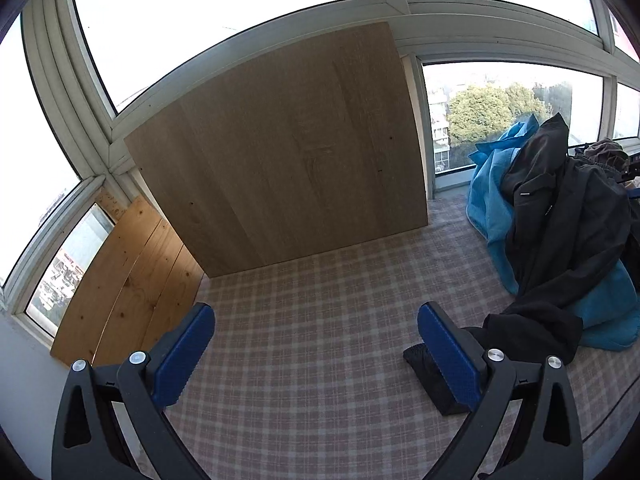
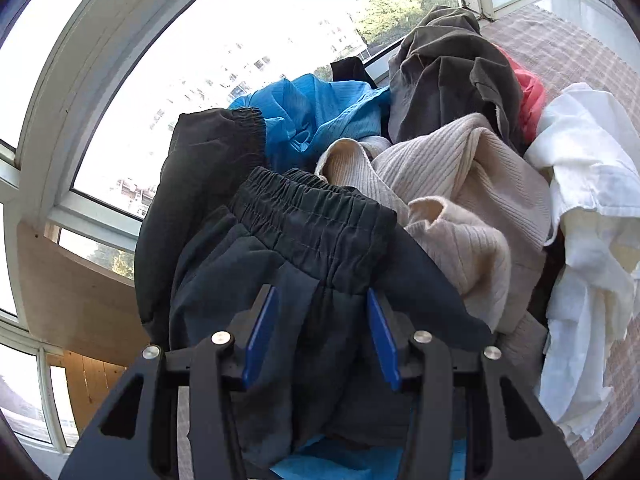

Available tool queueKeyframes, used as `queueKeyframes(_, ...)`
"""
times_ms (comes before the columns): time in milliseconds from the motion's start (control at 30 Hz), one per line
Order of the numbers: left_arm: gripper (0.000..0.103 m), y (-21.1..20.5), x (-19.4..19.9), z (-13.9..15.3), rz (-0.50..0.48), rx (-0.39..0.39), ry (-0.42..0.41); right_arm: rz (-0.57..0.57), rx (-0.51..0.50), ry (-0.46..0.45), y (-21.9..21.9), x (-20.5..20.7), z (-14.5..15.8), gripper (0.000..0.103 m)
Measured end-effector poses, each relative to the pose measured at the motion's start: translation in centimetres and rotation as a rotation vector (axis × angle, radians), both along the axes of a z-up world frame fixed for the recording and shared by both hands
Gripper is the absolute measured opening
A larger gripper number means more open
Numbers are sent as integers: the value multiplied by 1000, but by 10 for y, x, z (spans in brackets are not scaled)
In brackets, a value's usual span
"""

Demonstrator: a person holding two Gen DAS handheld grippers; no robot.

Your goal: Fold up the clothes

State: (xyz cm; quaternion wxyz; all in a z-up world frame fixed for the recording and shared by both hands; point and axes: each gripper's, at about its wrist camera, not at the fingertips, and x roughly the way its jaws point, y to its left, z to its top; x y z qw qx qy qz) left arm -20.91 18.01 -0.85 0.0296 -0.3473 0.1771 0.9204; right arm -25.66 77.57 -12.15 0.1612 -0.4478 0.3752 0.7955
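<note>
While my right tool (image 2: 322,334) stands half open around the dark shorts (image 2: 308,248), its pads not pressing yet, I judge this cloth light, soft and a little slippery. It lies on top of the clothes pile (image 2: 440,168), so the thick elastic waistband (image 2: 316,204) seems the safest hold. My left tool (image 1: 316,356) is wide open and empty over the checked surface (image 1: 320,300).

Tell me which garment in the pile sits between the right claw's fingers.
The dark shorts with the elastic waistband; the right claw straddles them, the others lie farther back.
</note>
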Motion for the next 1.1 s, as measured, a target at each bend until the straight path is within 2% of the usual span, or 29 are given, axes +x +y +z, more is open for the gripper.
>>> queueKeyframes(67,102,3,0,-3,-2,-5,10,31,23,0,-2,-11,-4,46)
queueKeyframes(133,102,3,-3,-8,7,-8,-1,50,37,38,-7,-13,-4,18)
queueKeyframes(200,102,4,-7,-14,10,-7,-44,58,32,111,-17,-2,10,14)
queueKeyframes(233,102,4,-7,-15,-2,2,-61,79,64,139,-27,4,21,12)
queueKeyframes(333,102,2,0,-14,-24,-16,-28,169,102,233,-66,20,49,10)
queueKeyframes(433,102,-3,0,-18,-31,-1,-26,313,93,313,-130,22,60,9)
queueKeyframes(500,102,-9,2,-20,-44,41,-51,429,53,346,-191,24,61,4)
queueKeyframes(633,102,-32,18,-26,-59,54,-33,651,-41,386,-317,19,51,4)
queueKeyframes(700,102,-49,25,-32,-57,65,-39,726,-22,349,-372,3,36,4)
queueKeyframes(767,102,-70,29,-40,-52,85,-71,747,4,276,-406,-5,16,4)
queueKeyframes(833,102,-84,34,-47,-57,97,-81,731,-54,220,-412,-2,-1,4)
queueKeyframes(933,102,-83,42,-57,-113,97,-77,622,58,144,-382,17,-5,8)
queueKeyframes(967,102,-79,44,-61,-138,95,-76,577,96,132,-366,26,-2,12)
queueKeyframes(1033,102,-65,48,-67,-202,95,-79,483,151,115,-328,44,4,32)
queueKeyframes(1100,102,-38,50,-71,-276,112,-85,391,187,112,-290,63,12,40)
